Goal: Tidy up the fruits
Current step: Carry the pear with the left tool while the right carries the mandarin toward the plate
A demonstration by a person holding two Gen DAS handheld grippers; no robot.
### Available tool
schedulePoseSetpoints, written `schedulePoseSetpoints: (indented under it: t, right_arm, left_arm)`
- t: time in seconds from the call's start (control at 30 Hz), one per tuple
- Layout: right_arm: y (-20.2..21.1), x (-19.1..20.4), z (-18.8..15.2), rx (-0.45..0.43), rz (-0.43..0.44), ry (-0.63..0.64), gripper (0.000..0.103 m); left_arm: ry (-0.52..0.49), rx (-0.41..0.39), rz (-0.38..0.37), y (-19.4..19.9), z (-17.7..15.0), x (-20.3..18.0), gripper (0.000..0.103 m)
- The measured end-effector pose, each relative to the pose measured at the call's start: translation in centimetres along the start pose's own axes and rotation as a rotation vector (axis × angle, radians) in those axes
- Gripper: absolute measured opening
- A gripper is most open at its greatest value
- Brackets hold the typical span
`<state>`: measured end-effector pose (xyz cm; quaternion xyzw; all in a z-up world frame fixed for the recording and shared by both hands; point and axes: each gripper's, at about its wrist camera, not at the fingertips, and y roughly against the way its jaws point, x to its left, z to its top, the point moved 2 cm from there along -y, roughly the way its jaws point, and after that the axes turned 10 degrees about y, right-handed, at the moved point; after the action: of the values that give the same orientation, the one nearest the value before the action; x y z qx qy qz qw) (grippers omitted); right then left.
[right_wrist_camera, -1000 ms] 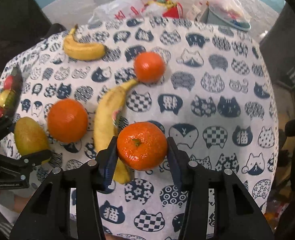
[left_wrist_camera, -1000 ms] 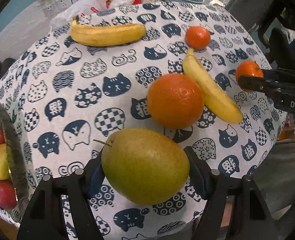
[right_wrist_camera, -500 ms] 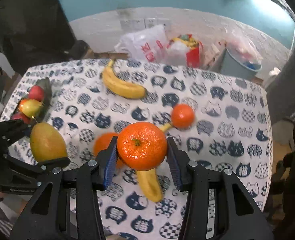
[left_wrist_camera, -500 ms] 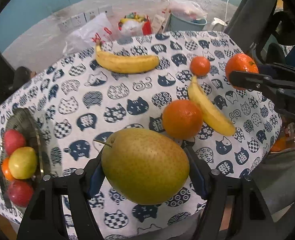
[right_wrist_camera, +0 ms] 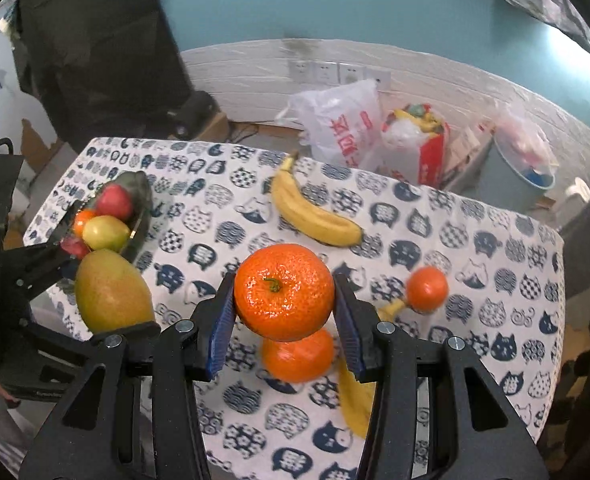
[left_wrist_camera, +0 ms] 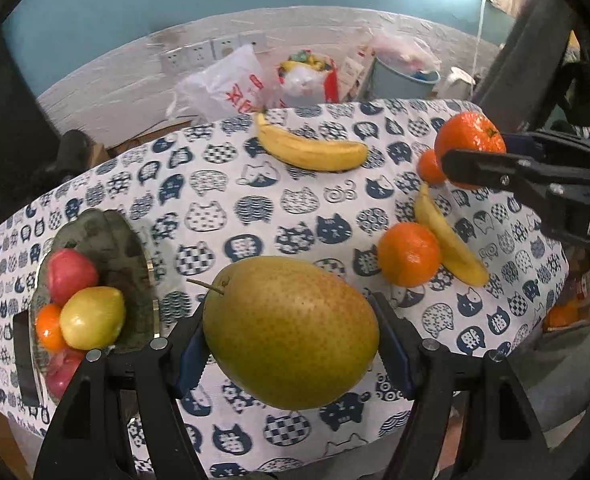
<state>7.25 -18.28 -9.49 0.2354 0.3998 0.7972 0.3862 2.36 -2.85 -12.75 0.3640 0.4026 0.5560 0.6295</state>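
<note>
Left wrist view: my left claw [left_wrist_camera: 291, 344] pinches the pear [left_wrist_camera: 291, 334], my right claw [right_wrist_camera: 284, 312] the mandarin [right_wrist_camera: 284, 291]. Both mid-carry; next, the fruit bowl [left_wrist_camera: 135, 264] ahead-left needs gentle lowering.

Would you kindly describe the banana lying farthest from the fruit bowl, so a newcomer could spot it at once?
Start at the cat-print tablecloth and go to the side opposite the green fruit bowl. That banana lies there between two loose oranges, the big one and the small one. The other banana lies alone near the table's back edge.
</note>
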Motion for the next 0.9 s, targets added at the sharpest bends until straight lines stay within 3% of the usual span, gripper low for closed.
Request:
schedulePoseSetpoints:
  t: [0.47,0.9]
  right_arm:
    - [-2.4,5.7,4.0,0.003,0.074,0.084,0.046]
    - [-5.0,10.9,6.9,0.022,0.135,0.145,0.046]
  left_arm:
    - [0.105,-0.050,0.039,1.9,0.0,6.3,0.074]
    - [0.245,-0.029,0.057,2.0,-1.2,13.1,0.074]
